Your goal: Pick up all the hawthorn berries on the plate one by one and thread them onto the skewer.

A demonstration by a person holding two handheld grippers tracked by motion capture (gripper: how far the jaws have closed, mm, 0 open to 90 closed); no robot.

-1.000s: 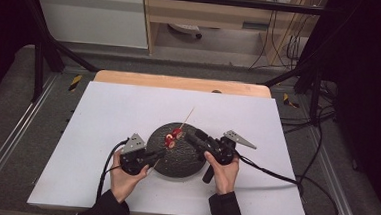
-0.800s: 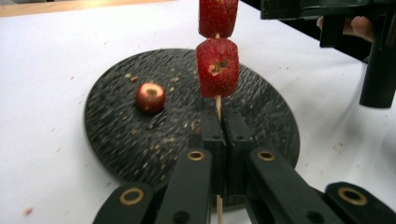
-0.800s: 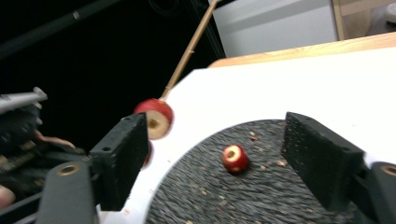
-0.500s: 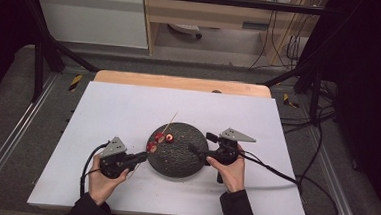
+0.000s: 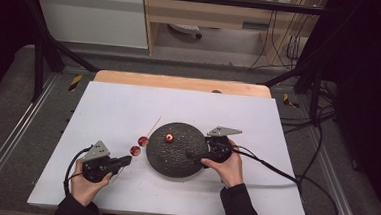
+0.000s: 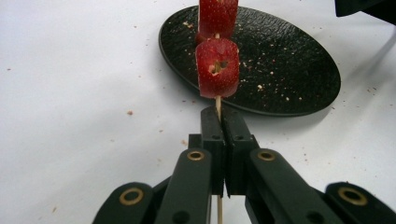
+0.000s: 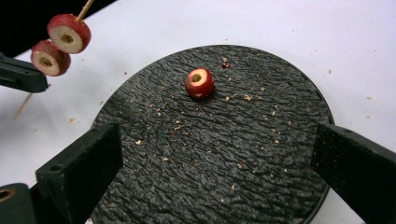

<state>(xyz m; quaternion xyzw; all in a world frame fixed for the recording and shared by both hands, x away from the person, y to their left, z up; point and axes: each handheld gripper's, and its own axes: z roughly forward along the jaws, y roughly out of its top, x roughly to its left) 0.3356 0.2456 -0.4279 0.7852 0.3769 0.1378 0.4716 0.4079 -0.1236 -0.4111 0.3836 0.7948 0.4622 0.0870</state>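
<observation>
Left gripper view: left gripper (image 6: 218, 116) clamps skewer (image 6: 217, 103) carrying 2 fruit slices (image 6: 217, 67); right gripper (image 7: 217, 154), jaws just opened and empty, must next take the slice (image 7: 199, 83) near the plate's (image 7: 261, 154) far edge.

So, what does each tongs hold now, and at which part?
The left tongs are shut on the wooden skewer, gripping its bare stick just below the two fruit pieces. The right tongs are open above the black plate, holding nothing.
</observation>
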